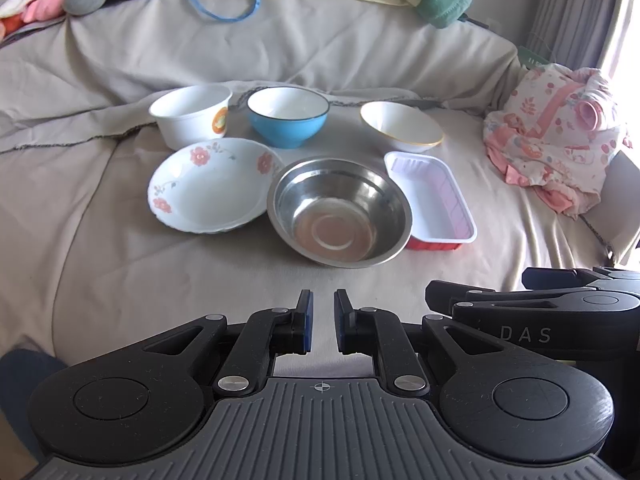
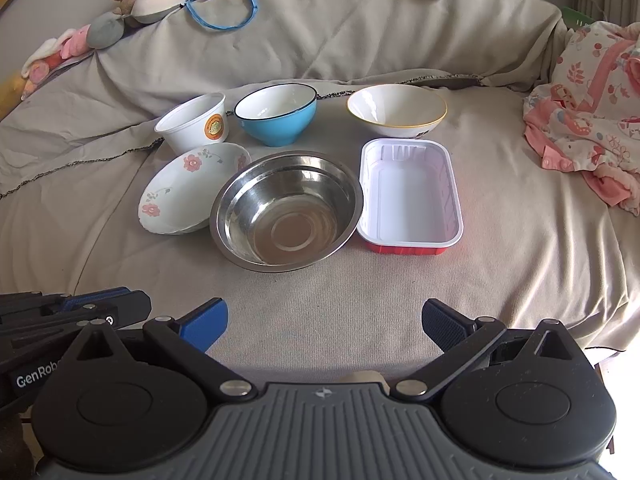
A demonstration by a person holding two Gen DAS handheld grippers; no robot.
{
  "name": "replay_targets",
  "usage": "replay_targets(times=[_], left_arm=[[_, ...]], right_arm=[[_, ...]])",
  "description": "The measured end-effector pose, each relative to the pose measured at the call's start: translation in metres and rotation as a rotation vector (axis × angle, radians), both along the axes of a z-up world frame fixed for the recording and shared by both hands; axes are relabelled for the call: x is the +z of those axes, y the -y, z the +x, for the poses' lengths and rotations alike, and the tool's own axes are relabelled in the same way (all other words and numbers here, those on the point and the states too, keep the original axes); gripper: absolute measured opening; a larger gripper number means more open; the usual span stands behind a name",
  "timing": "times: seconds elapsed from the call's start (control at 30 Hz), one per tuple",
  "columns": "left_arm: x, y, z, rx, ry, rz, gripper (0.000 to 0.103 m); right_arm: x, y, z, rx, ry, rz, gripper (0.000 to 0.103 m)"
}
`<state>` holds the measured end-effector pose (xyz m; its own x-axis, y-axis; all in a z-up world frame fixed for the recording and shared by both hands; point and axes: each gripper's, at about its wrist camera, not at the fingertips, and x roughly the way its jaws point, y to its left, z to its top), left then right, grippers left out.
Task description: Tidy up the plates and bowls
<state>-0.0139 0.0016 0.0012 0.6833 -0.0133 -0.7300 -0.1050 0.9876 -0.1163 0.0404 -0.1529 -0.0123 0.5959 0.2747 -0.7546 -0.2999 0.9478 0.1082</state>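
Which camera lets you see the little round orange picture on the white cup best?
The right wrist view. There the sticker on the white cup faces the camera, whole and round. In the left wrist view the cup is turned, so only a sliver of the sticker peeks around its side.

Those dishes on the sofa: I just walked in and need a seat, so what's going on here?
A person holds two grippers above the covered sofa, about to sort the dishes; nothing is picked up yet. The left gripper is shut and empty, the right gripper open and empty. Ahead sit a steel bowl, floral plate, red tray, blue bowl, white cup-like bowl and gold-rimmed bowl, all unstacked.
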Motion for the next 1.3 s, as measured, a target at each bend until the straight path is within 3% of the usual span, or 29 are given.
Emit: replay_targets(times=[0.8, 1.17, 1.3], left_arm=[[0.0, 0.0, 0.0, 0.002, -0.002, 0.0, 0.014], [-0.001, 0.003, 0.009, -0.002, -0.013, 0.024, 0.014], [0.003, -0.001, 0.043, -0.082, 0.044, -0.089, 0.014]], right_arm=[[0.004, -0.002, -0.002, 0.002, 0.005, 0.005, 0.103], [0.0, 0.005, 0.001, 0.027, 0.008, 0.053, 0.103], [0.008, 0.018, 0.017, 0.063, 0.108, 0.118, 0.103]])
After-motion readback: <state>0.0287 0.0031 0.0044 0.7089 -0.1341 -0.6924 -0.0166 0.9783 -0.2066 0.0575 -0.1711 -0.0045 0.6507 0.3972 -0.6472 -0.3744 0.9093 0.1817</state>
